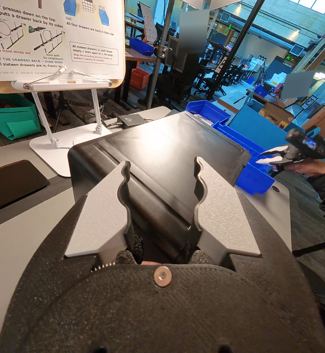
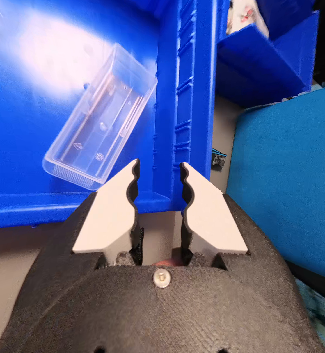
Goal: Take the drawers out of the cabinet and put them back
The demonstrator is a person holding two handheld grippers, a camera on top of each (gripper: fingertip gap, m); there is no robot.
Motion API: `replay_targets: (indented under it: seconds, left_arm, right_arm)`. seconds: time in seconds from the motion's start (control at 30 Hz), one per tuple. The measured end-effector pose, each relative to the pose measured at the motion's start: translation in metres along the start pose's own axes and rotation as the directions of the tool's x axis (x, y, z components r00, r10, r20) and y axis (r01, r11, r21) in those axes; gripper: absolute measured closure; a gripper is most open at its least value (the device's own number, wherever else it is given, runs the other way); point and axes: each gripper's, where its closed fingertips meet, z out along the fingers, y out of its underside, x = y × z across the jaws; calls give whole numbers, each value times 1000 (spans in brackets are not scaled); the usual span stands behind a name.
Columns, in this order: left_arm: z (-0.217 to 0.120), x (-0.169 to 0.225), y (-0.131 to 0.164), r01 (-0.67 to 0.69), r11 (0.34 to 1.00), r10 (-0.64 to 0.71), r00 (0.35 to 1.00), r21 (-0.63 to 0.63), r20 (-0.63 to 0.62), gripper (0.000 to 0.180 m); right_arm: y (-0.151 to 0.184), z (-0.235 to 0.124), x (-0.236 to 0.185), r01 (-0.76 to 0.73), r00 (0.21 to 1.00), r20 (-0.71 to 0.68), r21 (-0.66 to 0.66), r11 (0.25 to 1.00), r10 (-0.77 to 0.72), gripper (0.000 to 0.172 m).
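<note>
In the left wrist view the black cabinet (image 1: 177, 152) shows its flat top just ahead of me. My left gripper (image 1: 162, 161) is open over that top, with nothing between its fingers. My right gripper (image 2: 160, 162) is open and empty, held over the right inner corner of a blue bin (image 2: 24, 133). A clear plastic drawer (image 2: 100, 122) lies free in that bin, tilted, just left of my left fingertip (image 2: 133, 168). The right gripper also shows in the left wrist view (image 1: 266, 158), over the blue bin (image 1: 253, 177) to the right of the cabinet.
A white stand (image 1: 58, 133) with an instruction sheet is behind the cabinet on the left, with a black adapter (image 1: 131, 120) beside it. A dark pad (image 1: 10, 183) lies at the left. A second blue bin (image 2: 253, 66) and a teal panel (image 2: 282, 172) are to the right.
</note>
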Motion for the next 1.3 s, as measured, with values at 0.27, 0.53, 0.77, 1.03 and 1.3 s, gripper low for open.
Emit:
replay_targets:
  seconds: [0.27, 0.53, 0.77, 1.03, 1.3]
  left_arm:
    - [0, 0, 0, -5, 1000, 5, 1000, -1, -1, 113]
    - [0, 0, 0, -5, 1000, 5, 1000, 0, -6, 113]
    - [0, 1, 0, -6, 1000, 6, 1000, -1, -11, 113]
    - [-1, 0, 0, -4, 1000, 4, 1000, 2, -8, 113]
    - [0, 0, 0, -6, 1000, 6, 1000, 1, -9, 113]
  right_arm:
    - [-3, 22, -42, 176, 983, 76, -127, 976, -168, 125]
    - [-53, 19, -51, 282, 954, 94, 39, 959, -284, 105]
    - [-49, 17, -87, 573, 775, 233, 132, 809, -588, 115]
    - [-65, 50, -85, 780, 583, 221, 116, 615, -781, 162]
    - [-99, 81, -71, 880, 437, 157, 129, 457, -886, 163]
